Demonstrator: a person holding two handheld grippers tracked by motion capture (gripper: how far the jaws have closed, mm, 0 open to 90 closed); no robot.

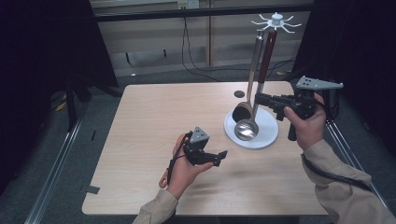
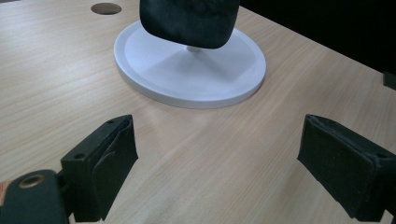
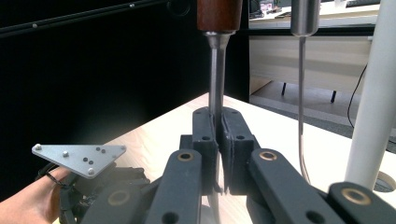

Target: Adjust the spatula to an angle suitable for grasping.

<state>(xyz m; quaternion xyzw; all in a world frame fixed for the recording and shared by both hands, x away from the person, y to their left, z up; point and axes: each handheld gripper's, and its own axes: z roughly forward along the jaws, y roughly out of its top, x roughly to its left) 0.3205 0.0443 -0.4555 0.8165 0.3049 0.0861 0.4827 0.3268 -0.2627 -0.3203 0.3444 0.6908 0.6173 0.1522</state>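
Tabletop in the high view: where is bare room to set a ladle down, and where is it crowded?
The table is bare across its far-left half, from the left tool back to the far edge, and along the near edge between the forearms. The far-right corner is crowded: white stand base, two hanging ladles, one clamped by the right tool, plus the cable hole.

The steel ladle point(image 1: 246, 128) with the dark red-brown wooden handle point(image 3: 218, 14) hangs nearly upright from the white pronged top of the rack point(image 1: 276, 21) — its polished bowl sits low over the rack's round white base point(image 1: 268, 135). Its thin metal shaft point(image 3: 216, 74) runs straight down below the handle — clamped between black pads.
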